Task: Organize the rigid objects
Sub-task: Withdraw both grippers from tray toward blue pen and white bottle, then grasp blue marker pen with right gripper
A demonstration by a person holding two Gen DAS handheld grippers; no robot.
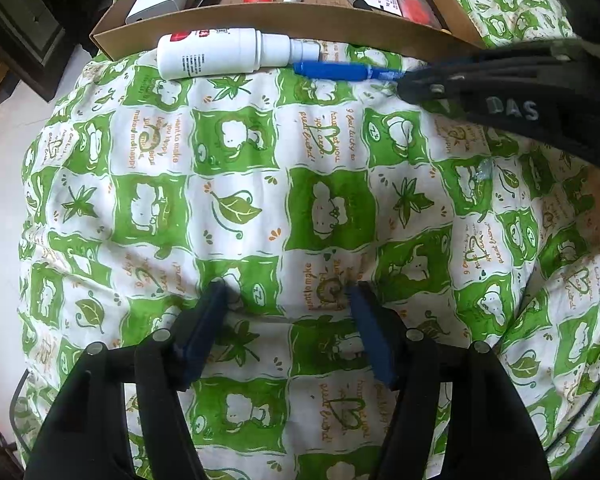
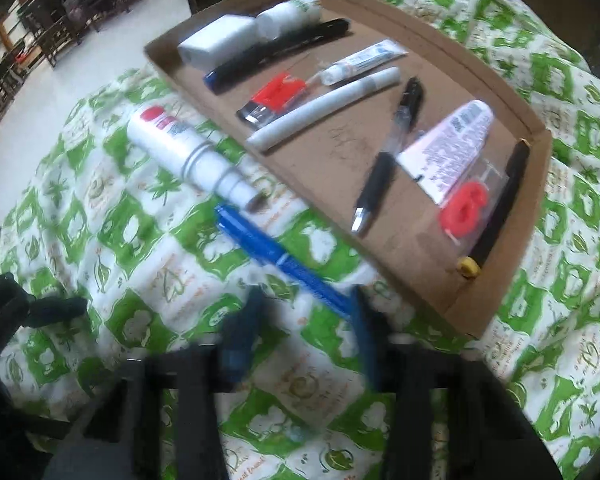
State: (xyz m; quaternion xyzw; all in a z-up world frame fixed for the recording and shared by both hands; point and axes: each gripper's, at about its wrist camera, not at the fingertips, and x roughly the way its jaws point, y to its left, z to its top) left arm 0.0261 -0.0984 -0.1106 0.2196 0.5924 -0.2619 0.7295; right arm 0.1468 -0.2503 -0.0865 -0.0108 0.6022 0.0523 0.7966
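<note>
Two things lie loose outside the cardboard tray: a blue pen and a white bottle with a red patch on its label. The pen is a slim, solid blue stick with a thin pale ring partway along it. It lies flat on the green-and-white cloth, just beside the tray's near wall, with one end close to the bottle's nozzle. Your right gripper is at the pen's other end. In its own blurred view the fingers stand apart with cloth showing between them, and the pen's tip reaches the inner face of the right-hand finger; the other finger is clear of it, so the pen is not clamped. Your left gripper hangs released over bare cloth, well apart from the pen, with nothing between its fingers. The left view shows the right gripper from the side, its tip meeting the pen's end, but cuts off most of the tray. The right view looks into the tray and shows what is already there: a white block, a red lighter, a white marker, a black pen and a pink tube.
</note>
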